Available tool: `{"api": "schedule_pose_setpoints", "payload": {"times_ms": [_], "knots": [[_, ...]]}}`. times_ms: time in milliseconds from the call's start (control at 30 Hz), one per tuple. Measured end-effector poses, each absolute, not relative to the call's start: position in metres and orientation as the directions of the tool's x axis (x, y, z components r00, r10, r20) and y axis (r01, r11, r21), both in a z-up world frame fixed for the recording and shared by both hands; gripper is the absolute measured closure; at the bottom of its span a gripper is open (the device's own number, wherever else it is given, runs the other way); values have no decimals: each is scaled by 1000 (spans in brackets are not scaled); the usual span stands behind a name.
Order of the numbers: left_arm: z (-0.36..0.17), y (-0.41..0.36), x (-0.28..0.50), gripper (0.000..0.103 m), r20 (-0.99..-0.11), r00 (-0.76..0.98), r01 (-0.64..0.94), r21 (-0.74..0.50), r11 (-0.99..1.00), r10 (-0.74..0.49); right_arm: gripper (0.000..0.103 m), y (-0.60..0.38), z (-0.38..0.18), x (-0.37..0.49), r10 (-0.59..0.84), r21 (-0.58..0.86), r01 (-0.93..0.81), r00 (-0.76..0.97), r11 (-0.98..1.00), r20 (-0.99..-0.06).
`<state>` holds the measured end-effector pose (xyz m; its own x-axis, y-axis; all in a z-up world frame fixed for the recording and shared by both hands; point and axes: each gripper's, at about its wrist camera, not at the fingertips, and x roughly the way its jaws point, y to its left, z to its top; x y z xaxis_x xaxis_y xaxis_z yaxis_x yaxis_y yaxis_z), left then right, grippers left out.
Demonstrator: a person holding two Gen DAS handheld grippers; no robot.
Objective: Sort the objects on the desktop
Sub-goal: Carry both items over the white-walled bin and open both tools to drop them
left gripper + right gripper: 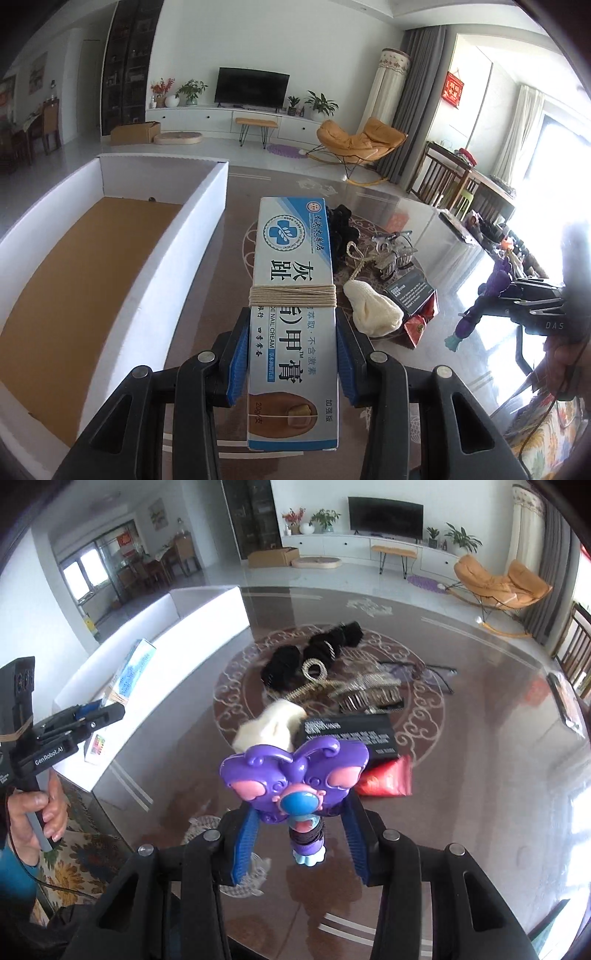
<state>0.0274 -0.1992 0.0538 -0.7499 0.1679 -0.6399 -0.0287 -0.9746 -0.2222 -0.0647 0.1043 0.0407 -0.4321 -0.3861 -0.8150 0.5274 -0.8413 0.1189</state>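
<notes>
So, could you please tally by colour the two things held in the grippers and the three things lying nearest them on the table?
Blue-and-white: 1, cardboard nail-cream box in the left gripper
Purple: 1, plastic butterfly toy in the right gripper
Cream: 1, soft fabric pouch
Black: 1, flat printed box
Red: 1, shiny foil packet
Total: 5
</notes>
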Motion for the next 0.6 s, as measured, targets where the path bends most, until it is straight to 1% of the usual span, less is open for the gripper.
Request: {"api": "schedule_pose_setpoints", "payload": {"times_ms": [67,167,233,333,467,600], "knots": [[71,-228,39,62,-627,-767,13,-229,-973,137,59,73,61,-63,-446,142,571,-437,-809,-781],[87,-278,49,62,-624,-779,102,-215,-971,57,59,15,89,-61,-557,205,649,-398,-732,-729],[90,-310,53,62,-638,-770,169,-199,-965,-3,59,-28,101,-59,-628,252,700,-349,-668,-696],[80,-354,55,62,-674,-737,256,-212,-943,-49,59,-96,105,-56,-708,333,754,-238,-566,-665],[53,-394,52,62,-731,-678,346,-219,-912,-82,59,-180,89,-59,-729,387,780,-127,-493,-673],[30,-407,46,62,-777,-623,387,-206,-899,-90,59,-246,55,-67,-687,407,771,-54,-490,-724]]}}
